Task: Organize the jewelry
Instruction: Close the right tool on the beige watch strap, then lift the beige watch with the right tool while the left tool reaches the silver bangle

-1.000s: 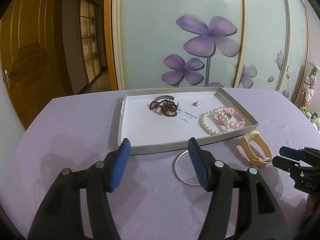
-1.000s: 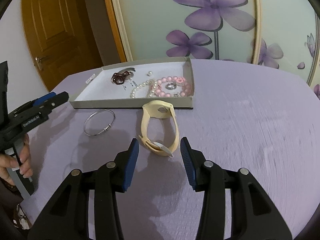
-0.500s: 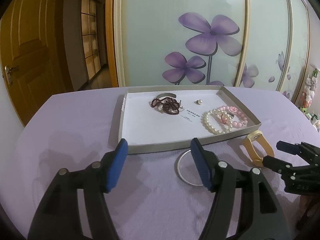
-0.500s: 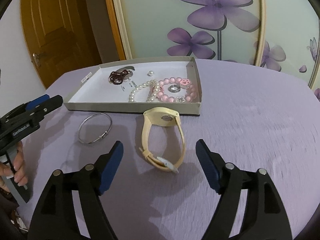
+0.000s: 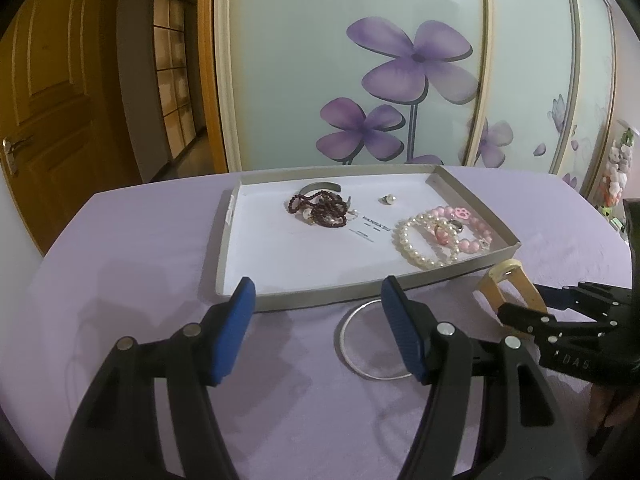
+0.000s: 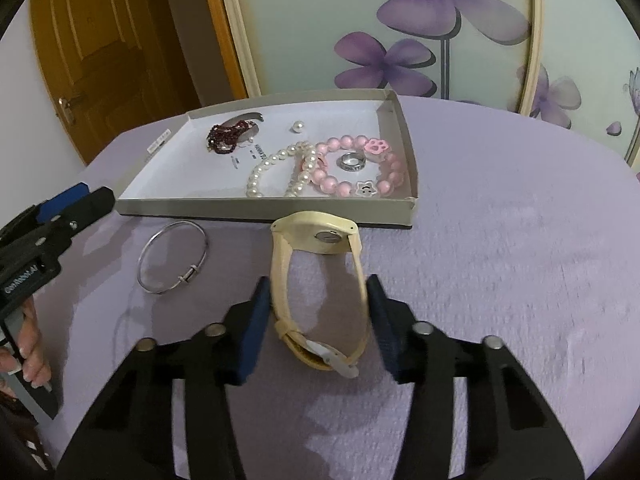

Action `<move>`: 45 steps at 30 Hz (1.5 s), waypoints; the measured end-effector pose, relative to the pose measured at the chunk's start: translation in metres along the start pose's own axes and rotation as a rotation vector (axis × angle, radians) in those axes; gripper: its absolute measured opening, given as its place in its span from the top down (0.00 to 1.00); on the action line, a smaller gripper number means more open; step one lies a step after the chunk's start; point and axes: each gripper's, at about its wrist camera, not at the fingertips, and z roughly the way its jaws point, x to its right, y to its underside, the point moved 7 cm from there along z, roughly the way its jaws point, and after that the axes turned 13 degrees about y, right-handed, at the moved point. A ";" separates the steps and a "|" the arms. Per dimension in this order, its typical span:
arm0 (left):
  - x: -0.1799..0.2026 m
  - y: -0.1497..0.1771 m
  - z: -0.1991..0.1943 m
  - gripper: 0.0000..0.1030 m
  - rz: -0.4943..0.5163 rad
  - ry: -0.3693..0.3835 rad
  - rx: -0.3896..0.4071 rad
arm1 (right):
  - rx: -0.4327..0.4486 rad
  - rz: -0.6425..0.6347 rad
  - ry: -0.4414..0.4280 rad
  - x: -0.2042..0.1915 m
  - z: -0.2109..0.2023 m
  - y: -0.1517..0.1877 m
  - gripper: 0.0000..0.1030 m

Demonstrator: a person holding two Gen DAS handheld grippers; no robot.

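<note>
A cream wristwatch (image 6: 316, 235) stands on its strap on the purple tablecloth, just in front of the grey tray (image 6: 264, 210). My right gripper (image 6: 319, 284) is closing around the strap loop, and both blue pads touch its sides. From the left wrist view the same watch (image 5: 494, 280) stands upright in the right gripper (image 5: 520, 300). A silver bangle (image 6: 188, 278) lies flat to the left of the watch. My left gripper (image 5: 318, 292) hovers open over the cloth with nothing between its fingers; the bangle (image 5: 344, 344) is partly hidden behind its right finger.
The tray (image 5: 224, 248) holds a pearl bracelet (image 6: 256, 176), a pink bead bracelet (image 6: 340, 189), a metal ring (image 6: 352, 162), dark red beads (image 6: 224, 136) and a pearl stud (image 6: 297, 126). A hand (image 6: 28, 352) grips the left tool. Sliding doors with purple flowers stand behind the table.
The right gripper opened wide, moved forward over the watch and closed on its strap; the watch now stands more upright. The left gripper barely moved.
</note>
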 end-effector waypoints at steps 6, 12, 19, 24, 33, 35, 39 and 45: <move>0.008 0.003 0.001 0.35 0.012 0.015 -0.012 | -0.005 0.006 -0.021 0.002 -0.011 0.011 0.68; 0.019 0.009 0.007 0.33 0.026 0.032 -0.036 | 0.002 0.044 -0.033 0.013 -0.027 0.023 0.70; 0.031 0.023 0.021 0.32 0.014 0.065 -0.110 | 0.022 0.072 -0.054 0.020 -0.040 0.027 0.70; 0.038 0.029 0.032 0.26 0.020 0.060 -0.163 | 0.031 0.069 -0.073 0.017 -0.042 0.025 0.70; 0.047 0.038 0.060 0.19 0.030 0.033 -0.280 | 0.057 0.071 -0.091 0.018 -0.050 0.020 0.70; 0.047 0.036 0.062 0.19 0.027 0.029 -0.281 | 0.059 0.073 -0.092 0.019 -0.051 0.020 0.70; 0.048 0.034 0.065 0.19 0.023 0.022 -0.281 | 0.059 0.077 -0.094 0.020 -0.053 0.022 0.70; 0.046 0.034 0.065 0.11 0.021 -0.021 -0.283 | 0.065 0.076 -0.099 0.020 -0.055 0.021 0.70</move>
